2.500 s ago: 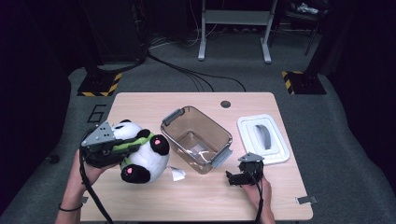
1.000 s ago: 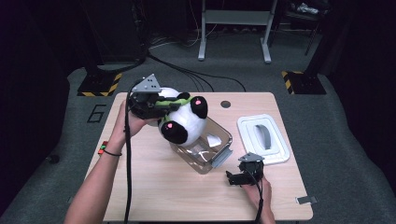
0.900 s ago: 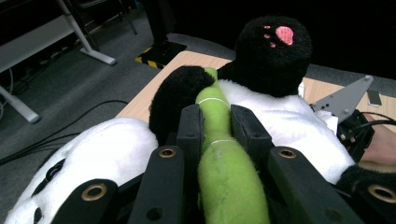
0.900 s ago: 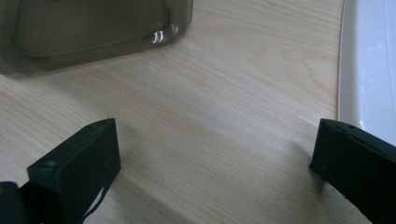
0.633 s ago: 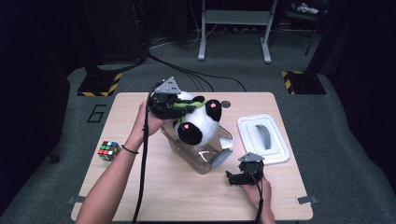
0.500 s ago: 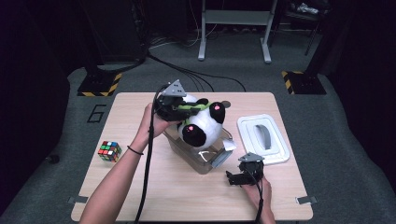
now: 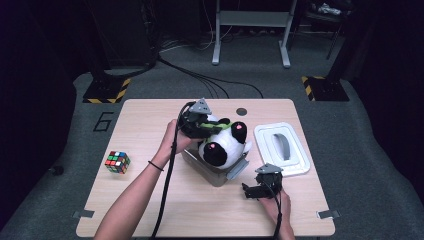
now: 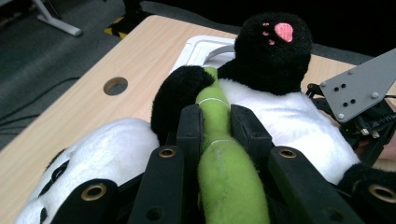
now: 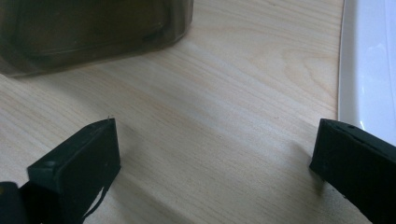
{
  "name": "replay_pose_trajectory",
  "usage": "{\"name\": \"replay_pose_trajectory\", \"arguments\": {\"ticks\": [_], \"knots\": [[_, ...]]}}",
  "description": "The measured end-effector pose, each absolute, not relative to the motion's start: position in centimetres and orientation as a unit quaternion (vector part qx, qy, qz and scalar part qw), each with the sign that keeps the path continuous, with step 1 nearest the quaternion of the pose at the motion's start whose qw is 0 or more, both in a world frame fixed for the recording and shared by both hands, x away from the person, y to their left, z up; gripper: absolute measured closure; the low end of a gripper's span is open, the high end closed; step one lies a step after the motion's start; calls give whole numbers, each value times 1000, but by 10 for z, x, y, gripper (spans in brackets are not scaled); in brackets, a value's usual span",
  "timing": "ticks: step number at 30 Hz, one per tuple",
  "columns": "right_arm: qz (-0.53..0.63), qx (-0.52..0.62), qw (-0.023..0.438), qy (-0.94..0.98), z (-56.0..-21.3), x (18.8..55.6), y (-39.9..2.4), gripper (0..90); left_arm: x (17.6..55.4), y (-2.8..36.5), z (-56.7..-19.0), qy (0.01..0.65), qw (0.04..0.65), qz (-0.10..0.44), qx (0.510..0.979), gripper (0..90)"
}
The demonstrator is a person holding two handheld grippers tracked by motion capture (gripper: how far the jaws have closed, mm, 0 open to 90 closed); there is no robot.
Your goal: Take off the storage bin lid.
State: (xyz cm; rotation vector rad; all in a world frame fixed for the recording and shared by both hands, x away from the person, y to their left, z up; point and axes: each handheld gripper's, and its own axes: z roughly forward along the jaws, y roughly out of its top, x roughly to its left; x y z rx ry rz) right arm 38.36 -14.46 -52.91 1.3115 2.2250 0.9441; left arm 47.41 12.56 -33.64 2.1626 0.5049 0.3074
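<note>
Far left on the tabletop [image 7: 150,200]: a small cube [image 7: 117,162] with colored squares, well apart from the rest. In the middle: a soft panda [image 7: 222,145], half down in a clear bin [image 7: 220,175]. Left tool [image 7: 197,125] pinched tight on a green stick [image 8: 219,140] sewn to the panda's front, with the jaws close on both sides of it. Looks light and squishy, so easy to lift and hard to break, but floppy too; likely to swing and sag from that thin stick. Better hold: the stick, as now, or a fat paw or ear. Round head too wide and too slippery for a good pinch. Next, near the bin's front corner: right tool [image 7: 260,189], resting low on the tabletop, jaws wide, nothing in between. Far right: a white lid [image 7: 282,150] with a grey handle, lying flat.
</note>
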Motion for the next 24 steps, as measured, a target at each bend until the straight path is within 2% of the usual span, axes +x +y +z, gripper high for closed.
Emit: {"name": "replay_pose_trajectory", "arguments": {"ticks": [19,22,24], "knots": [[337,469,195,793,-529,384,-144,0,473,125,-347,207,418,122,876,709],[336,470,193,793,-529,383,-144,0,473,126,-347,213,409,126,878,634],[337,468,195,793,-529,384,-144,0,473,126,-347,230,407,137,873,523]]}}
